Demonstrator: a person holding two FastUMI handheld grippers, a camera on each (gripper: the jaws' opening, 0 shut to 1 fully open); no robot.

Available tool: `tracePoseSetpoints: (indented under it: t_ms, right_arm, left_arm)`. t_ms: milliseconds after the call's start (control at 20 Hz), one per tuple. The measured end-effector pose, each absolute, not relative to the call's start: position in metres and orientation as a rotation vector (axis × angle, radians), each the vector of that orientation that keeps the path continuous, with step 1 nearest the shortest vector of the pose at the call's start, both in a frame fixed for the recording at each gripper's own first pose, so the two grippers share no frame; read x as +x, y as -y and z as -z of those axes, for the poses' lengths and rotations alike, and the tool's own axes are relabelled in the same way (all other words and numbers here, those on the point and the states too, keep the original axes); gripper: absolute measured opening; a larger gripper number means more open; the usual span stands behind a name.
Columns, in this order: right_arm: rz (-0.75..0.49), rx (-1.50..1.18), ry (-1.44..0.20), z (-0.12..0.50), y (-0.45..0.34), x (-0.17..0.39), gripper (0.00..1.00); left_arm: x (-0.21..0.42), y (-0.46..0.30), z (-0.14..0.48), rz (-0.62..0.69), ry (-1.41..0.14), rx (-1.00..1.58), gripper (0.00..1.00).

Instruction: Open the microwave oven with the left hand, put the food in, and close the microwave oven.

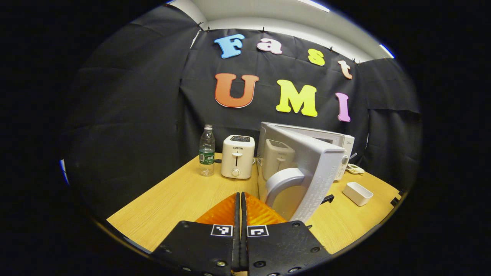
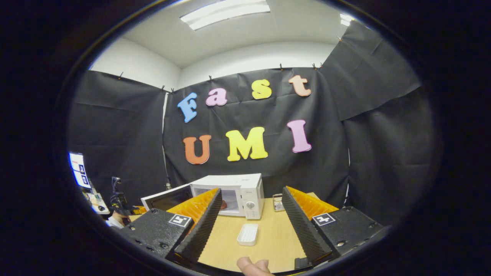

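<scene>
- Microwave oven (image 2: 234, 195) stands at the back of the tabletop (image 2: 268, 237) with its door (image 1: 307, 168) swung open; in the right gripper view something dark reddish sits inside the cavity, likely the food, though it is too small to be sure.
- Left gripper (image 1: 240, 214) has its fingers pressed together on nothing, just beside the door's curved handle (image 1: 282, 180) but apart from it.
- Right gripper (image 2: 249, 226) has its fingers spread wide and empty, above the tabletop with a white dish (image 2: 247, 234) between them in that view.
- Judged step: closing the door.
- Risk: a push from the closed fingers could skid off the smooth door face, or shove the oven backward rather than latch it.
- Risk: the door's swing passes near the small white tray (image 1: 357, 193) by its lower edge; a clip would knock it.
- Room: the toaster (image 1: 238, 161) and water bottle (image 1: 207, 150) stand to the left, well apart from the swing; bare tabletop lies in front.
</scene>
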State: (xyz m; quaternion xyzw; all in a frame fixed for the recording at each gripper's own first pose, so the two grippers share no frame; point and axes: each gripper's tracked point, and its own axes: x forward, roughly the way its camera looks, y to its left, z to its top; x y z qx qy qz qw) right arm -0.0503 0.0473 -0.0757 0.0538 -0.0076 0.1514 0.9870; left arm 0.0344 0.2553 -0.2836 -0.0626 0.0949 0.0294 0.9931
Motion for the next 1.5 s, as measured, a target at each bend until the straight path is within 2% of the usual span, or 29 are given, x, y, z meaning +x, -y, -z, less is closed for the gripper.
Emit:
tracePoseSetpoints:
  t_ms: [50,100,150,550,600,650,1150,1500]
  right_arm:
    - [-0.305,0.109,0.014,0.076,-0.047,-0.051,0.99]
    - [-0.305,0.110,0.015,0.076,-0.045,-0.051,0.99]
    - [-0.304,0.110,0.015,0.075,-0.044,-0.052,0.99]
    - [-0.280,0.111,0.009,0.077,-0.024,-0.055,0.99]
    - [-0.270,0.100,0.015,0.076,-0.020,-0.054,0.99]
    - [-0.255,0.085,0.020,0.074,-0.016,-0.055,0.99]
    - [-0.234,0.055,0.067,0.060,-0.009,-0.065,1.00]
    - [-0.212,0.072,0.070,0.067,0.012,-0.065,1.00]
  left_arm:
    - [0.034,-0.248,0.280,-0.048,-0.183,-0.126,0.00]
    - [0.036,-0.241,0.278,-0.044,-0.179,-0.124,0.11]
    - [0.038,-0.232,0.279,-0.030,-0.182,-0.124,0.00]
    - [0.062,-0.170,0.286,0.095,-0.189,-0.131,0.00]
    - [0.068,-0.164,0.286,0.103,-0.185,-0.124,0.11]
    - [0.072,-0.157,0.286,0.113,-0.180,-0.117,0.00]
    - [0.114,-0.056,0.286,0.272,-0.164,-0.044,0.00]
    - [0.162,0.000,0.282,0.298,-0.157,-0.055,0.00]
